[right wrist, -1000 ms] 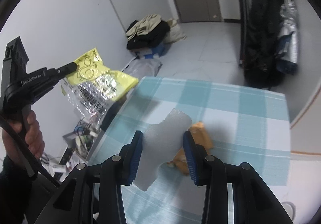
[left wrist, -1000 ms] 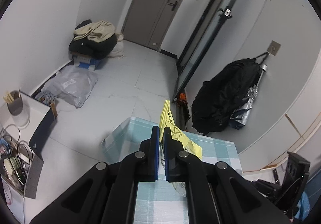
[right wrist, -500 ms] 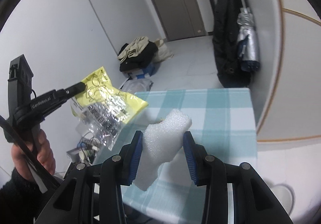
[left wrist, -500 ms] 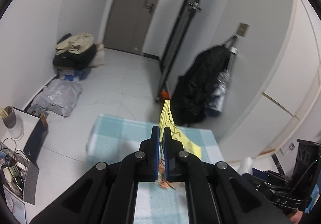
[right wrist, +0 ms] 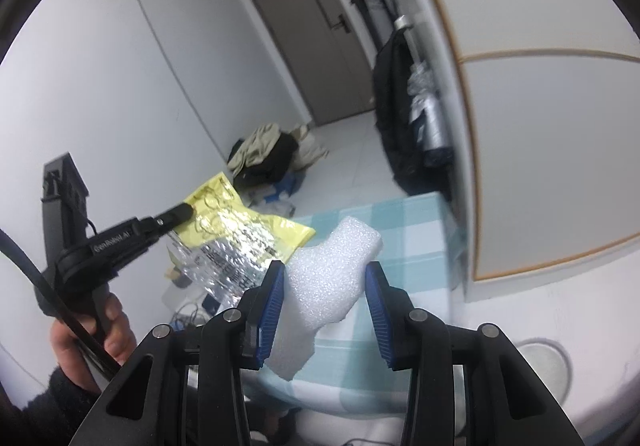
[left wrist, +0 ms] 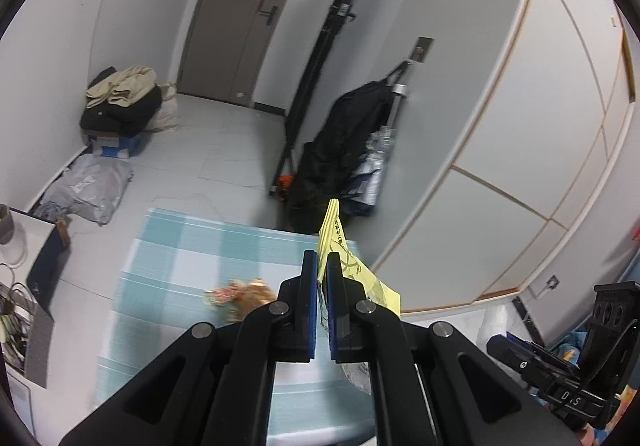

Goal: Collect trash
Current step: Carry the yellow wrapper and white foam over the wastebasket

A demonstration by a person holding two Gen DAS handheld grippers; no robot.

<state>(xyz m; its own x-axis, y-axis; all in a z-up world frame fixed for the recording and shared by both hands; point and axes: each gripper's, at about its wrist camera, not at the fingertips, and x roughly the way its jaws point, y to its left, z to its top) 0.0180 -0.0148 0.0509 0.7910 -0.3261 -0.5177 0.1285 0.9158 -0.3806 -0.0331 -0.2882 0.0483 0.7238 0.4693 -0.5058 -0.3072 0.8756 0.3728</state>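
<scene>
My left gripper (left wrist: pixel 321 256) is shut on the edge of a yellow and clear plastic bag (left wrist: pixel 340 246), held up over the right side of the teal checked table (left wrist: pixel 192 246). The right wrist view shows that gripper (right wrist: pixel 186 210) at the left in a person's hand (right wrist: pixel 108 330), with the bag (right wrist: pixel 240 234) hanging from it. My right gripper (right wrist: pixel 324 266) is shut on a white foam piece (right wrist: pixel 332 270), both pads pressing its sides, above the table's near edge (right wrist: pixel 412 246). A crumpled orange wrapper (left wrist: pixel 240 294) lies on the cloth.
A black bag (left wrist: pixel 348 150) hangs on the wall beyond the table, beside white cabinet doors (left wrist: pixel 520 126). A pile of clothes (left wrist: pixel 120 98) and a grey sack (left wrist: pixel 92 186) lie on the floor near the door (left wrist: pixel 248 14). A box of cables (left wrist: pixel 20 310) stands at the left.
Both grippers have risen and drawn back from the table with their loads, swinging right. The orange wrapper, before just behind the foam, now lies alone on the cloth.
</scene>
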